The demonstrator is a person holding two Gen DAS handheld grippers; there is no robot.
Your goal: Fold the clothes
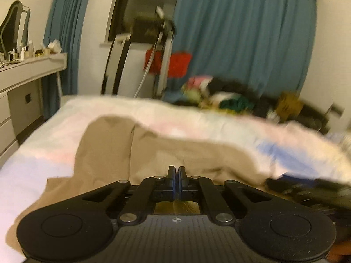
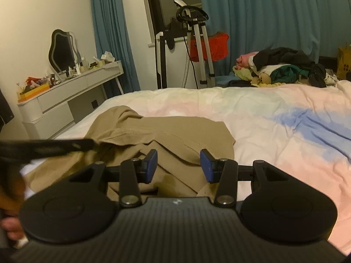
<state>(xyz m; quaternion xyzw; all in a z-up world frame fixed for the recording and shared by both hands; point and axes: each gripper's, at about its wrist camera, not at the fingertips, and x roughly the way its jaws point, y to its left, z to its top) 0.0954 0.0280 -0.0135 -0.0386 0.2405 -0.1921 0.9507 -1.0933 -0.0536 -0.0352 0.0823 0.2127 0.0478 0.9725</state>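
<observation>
Both grippers hung low over the tan garment (image 2: 153,135), crumpled near the bed's (image 2: 274,118) left edge. My left gripper (image 1: 176,173) was clenched, apparently pinching nothing; my right gripper (image 2: 178,164) stood released above a fold. I judged gripping a hem best.
</observation>
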